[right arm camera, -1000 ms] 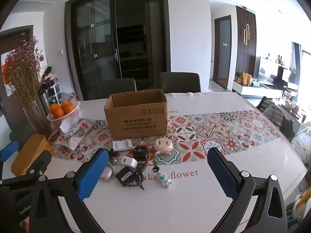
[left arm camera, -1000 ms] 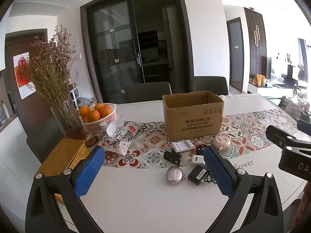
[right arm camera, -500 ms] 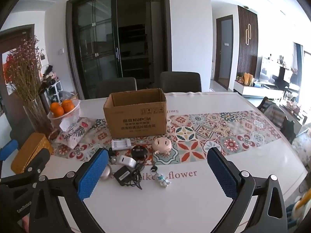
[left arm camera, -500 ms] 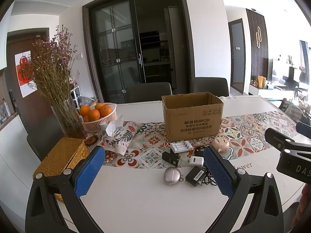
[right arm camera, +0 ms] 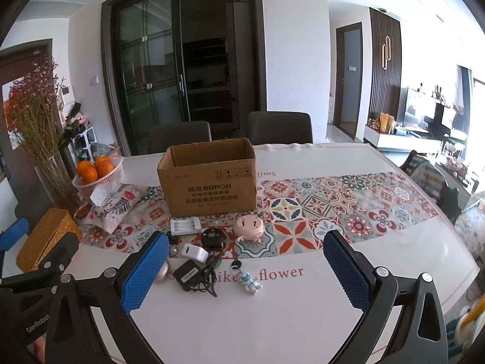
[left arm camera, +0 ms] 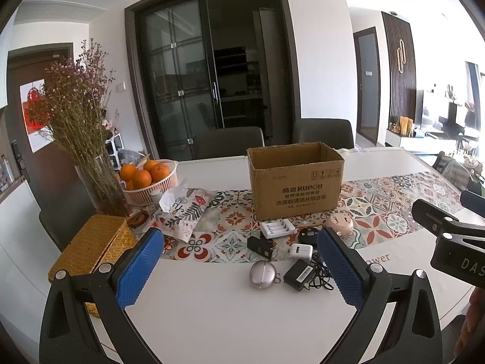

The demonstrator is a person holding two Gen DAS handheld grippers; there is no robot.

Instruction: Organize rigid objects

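Both the left gripper point(left arm camera: 242, 267) and the right gripper point(right arm camera: 247, 268) hover spread wide with nothing between their blue pads. Small gadgets, among them a white plastic charger plug point(right arm camera: 194, 252) and a silver egg-shaped case point(left arm camera: 262, 274), lie clustered on the white table point(right arm camera: 272, 318) just before the open brown cardboard box point(right arm camera: 209, 188).

Matt corrugated cardboard box point(left arm camera: 295, 179), glossy white table point(left arm camera: 212, 312), woven wicker box point(left arm camera: 91, 242), brushed-metal round case point(left arm camera: 262, 274).
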